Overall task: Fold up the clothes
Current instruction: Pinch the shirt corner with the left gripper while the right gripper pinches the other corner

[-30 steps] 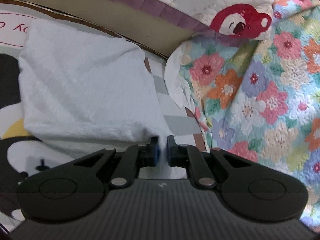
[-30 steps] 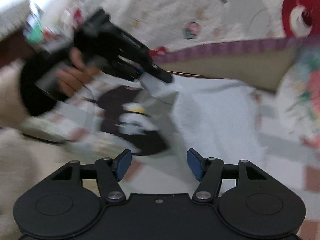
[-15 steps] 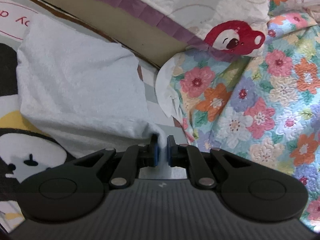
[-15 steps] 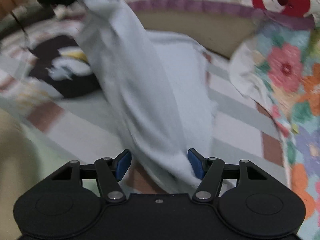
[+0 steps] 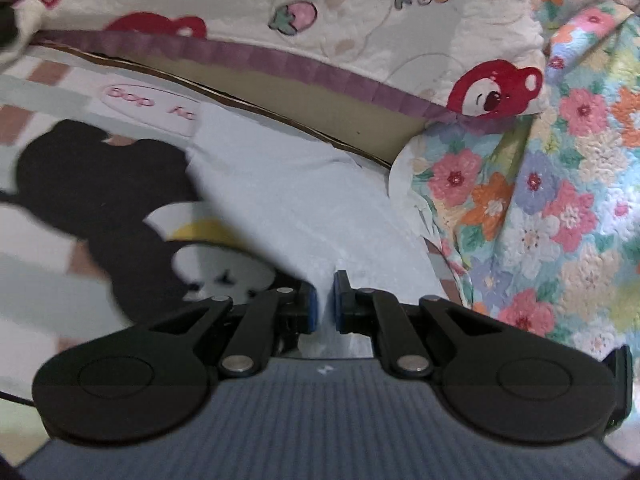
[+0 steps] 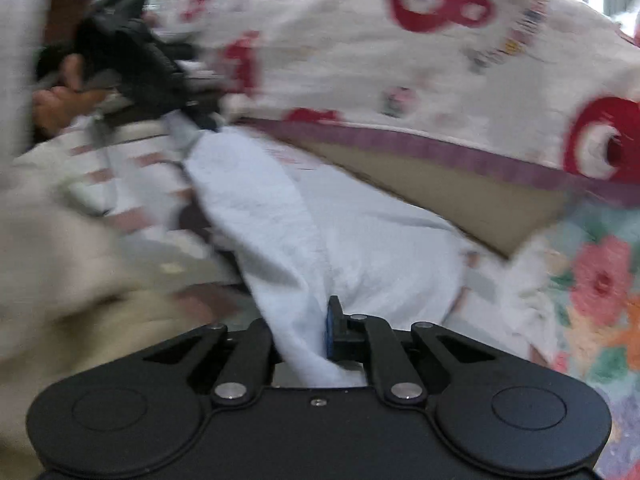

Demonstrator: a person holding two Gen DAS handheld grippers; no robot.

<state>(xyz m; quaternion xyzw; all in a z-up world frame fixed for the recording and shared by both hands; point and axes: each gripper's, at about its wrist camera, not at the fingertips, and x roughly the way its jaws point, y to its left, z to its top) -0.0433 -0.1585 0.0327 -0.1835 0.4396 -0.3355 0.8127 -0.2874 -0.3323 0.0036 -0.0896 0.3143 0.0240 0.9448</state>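
A pale blue-white cloth [image 5: 304,200] lies stretched over a cartoon-print mat [image 5: 100,184]. My left gripper [image 5: 324,312] is shut on one end of the cloth. In the right wrist view the same cloth [image 6: 320,232] runs from my right gripper [image 6: 308,336], which is shut on a bunched fold of it, up to the left gripper [image 6: 204,120] held in a hand at the upper left. The cloth hangs lifted between the two grippers. The cloth hides the right gripper's left pad.
A cream quilt with red bears and a purple border [image 5: 360,32] lies behind the mat. A floral quilt [image 5: 560,200] fills the right side. A tan strip [image 5: 320,108] runs between the mat and the cream quilt.
My right gripper has closed on the cloth. The left gripper has pulled its end up and away, so the cloth is now stretched between both.
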